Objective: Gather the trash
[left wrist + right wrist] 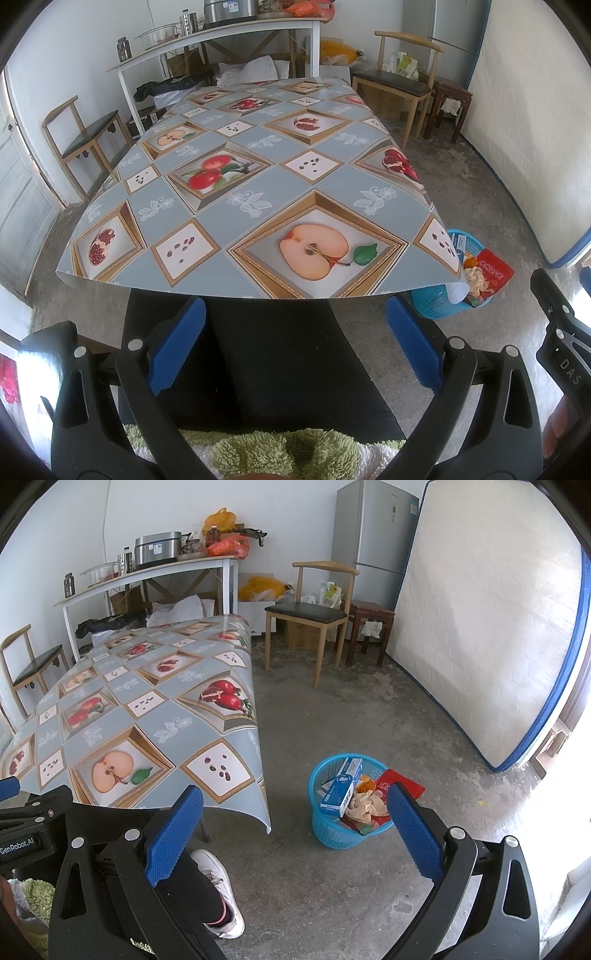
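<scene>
A blue plastic basket [328,834] stands on the concrete floor right of the table. It holds a blue-and-white box [341,788], a red packet [404,784], crumpled tan paper [365,808] and other scraps. The left wrist view catches the same basket [434,304] past the table's front right corner. My left gripper [295,343] is open with nothing in it, held over the person's lap in front of the table edge. My right gripper [295,830] is open too, above the floor just left of the basket. The fruit-patterned tablecloth [258,177] bears no objects.
Wooden chairs stand at the left [86,136] and far right [310,616] of the table. A white shelf table [147,579] with pots and bags lines the back wall. A mattress [491,627] leans on the right wall beside a fridge [373,535]. The person's shoe [218,890] rests on the floor.
</scene>
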`<state>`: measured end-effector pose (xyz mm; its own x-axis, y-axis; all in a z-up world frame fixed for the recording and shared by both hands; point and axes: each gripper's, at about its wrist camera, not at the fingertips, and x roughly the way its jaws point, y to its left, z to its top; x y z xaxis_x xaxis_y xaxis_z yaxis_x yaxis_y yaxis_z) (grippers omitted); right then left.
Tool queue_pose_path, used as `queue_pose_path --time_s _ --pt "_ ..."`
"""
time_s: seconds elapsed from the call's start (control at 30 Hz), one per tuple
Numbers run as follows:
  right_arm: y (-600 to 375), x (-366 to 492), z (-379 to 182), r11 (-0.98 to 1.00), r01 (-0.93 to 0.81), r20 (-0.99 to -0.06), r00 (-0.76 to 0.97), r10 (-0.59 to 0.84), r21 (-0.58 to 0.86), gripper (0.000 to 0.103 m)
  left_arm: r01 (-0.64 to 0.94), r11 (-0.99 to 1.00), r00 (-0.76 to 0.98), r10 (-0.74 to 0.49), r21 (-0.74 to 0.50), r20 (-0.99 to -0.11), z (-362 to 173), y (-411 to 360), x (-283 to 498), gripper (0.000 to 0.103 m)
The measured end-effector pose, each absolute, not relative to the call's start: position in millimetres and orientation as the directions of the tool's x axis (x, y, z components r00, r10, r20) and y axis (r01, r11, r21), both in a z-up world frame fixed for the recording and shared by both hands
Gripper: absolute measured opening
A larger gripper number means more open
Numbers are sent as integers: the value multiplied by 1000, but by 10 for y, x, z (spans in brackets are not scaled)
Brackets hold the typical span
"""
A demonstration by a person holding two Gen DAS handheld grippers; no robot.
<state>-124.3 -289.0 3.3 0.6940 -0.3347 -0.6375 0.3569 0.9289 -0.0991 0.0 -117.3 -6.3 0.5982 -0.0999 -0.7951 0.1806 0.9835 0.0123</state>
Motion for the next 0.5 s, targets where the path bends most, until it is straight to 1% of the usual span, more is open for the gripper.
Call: queue_pose_path --time_s 0.5 --pt "-2882 -1226 59 929 357 -638 694 -334 -98 97 185 983 592 -103 11 -800 -72 -1183 33 95"
